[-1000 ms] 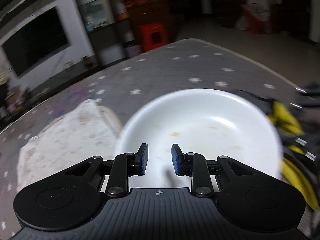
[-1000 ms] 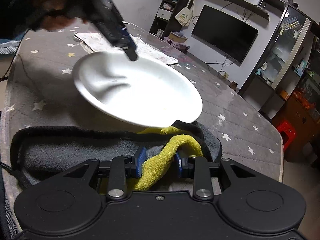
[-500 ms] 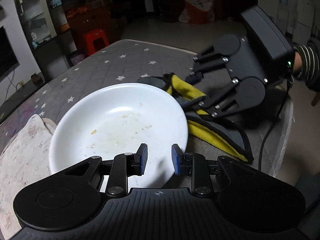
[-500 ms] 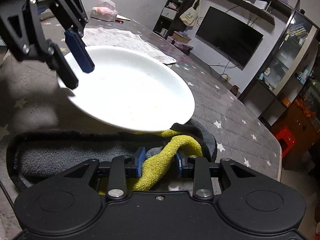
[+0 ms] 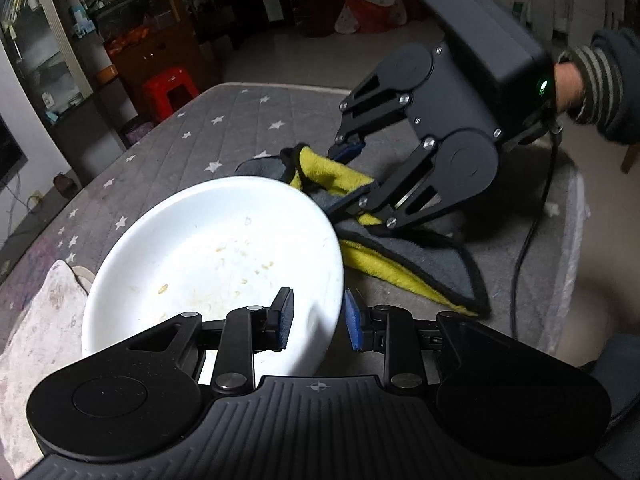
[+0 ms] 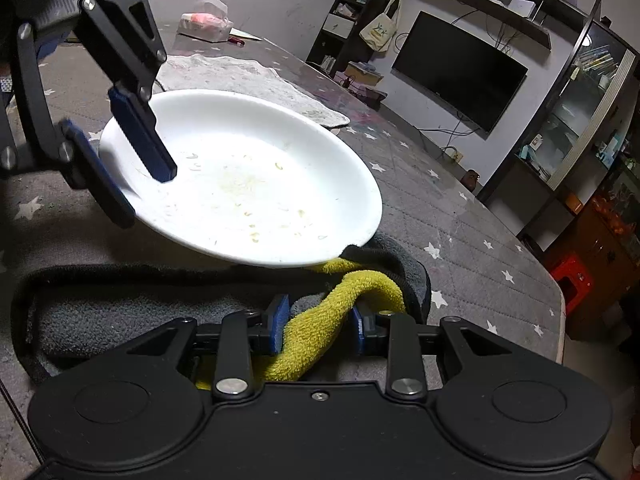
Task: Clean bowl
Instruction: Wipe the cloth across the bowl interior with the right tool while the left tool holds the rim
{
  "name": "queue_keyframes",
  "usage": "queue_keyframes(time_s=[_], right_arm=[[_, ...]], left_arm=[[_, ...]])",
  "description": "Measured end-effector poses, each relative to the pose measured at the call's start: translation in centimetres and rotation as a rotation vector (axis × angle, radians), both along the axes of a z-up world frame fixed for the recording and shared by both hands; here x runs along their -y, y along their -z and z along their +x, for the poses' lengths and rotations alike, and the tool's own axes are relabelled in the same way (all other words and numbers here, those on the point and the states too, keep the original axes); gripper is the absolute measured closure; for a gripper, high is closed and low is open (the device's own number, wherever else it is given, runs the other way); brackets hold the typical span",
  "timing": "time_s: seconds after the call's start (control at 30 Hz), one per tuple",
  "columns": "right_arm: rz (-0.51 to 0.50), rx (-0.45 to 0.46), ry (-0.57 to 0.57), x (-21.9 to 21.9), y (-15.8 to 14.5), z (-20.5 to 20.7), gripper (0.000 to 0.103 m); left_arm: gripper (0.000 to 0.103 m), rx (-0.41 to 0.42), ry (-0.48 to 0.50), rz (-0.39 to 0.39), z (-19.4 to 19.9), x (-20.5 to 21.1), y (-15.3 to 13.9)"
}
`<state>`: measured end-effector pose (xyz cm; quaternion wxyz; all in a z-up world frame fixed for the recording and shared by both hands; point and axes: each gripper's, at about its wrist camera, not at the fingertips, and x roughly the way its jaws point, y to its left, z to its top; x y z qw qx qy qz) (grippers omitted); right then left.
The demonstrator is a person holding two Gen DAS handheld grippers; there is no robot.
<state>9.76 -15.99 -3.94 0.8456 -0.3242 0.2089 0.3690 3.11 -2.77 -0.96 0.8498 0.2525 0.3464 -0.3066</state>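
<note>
- The bowl (image 5: 212,256) is white and shallow, and is held tilted above the table (image 5: 224,128) near one of its corners, with its far rim over the cloth (image 5: 384,264).
- The left gripper (image 5: 318,318) is clamped on the bowl's near rim: one pad sits inside the bowl and the other outside, with the rim between them. The right wrist view shows the same grip, one blue pad on the inner wall.
- The right gripper (image 6: 320,320) is closed on a bunched yellow fold of the grey and yellow cloth; the rest of the cloth lies spread on the table near its corner.
- No cleaning shows yet. The inside of the bowl carries dried yellowish smears and small crumbs across its middle, clear in both views.
- Done so far, as I judge it: the bowl is gripped and lifted, and the cloth is gripped.
- Left to do: bring the cloth up into the bowl, rub the soiled middle and the sides, then set the bowl down.
- A pale patterned mat (image 5: 36,320) lies on the table beside the bowl, towards the far edge. It plays no part so far.
</note>
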Motion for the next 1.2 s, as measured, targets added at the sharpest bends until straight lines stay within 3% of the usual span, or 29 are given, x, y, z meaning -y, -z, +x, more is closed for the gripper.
queue_keyframes(time_s=[0.13,0.77,1.2], right_arm=[[0.000,0.006,-0.005,0.0,0.0,-0.3,0.070],[-0.027,0.050,-0.043,-1.4,-0.3,4.2,0.070],[-0.047,0.035,-0.070,-1.2,-0.5,2.8,0.074]], left_arm=[[0.084,-0.037,-0.004,-0.012,0.9,0.1,0.6],[0.083,-0.088,0.115,-0.005,0.3,-2.3,0.9],[0.079,-0.095,0.037,-0.019,2.1,0.3,0.4]])
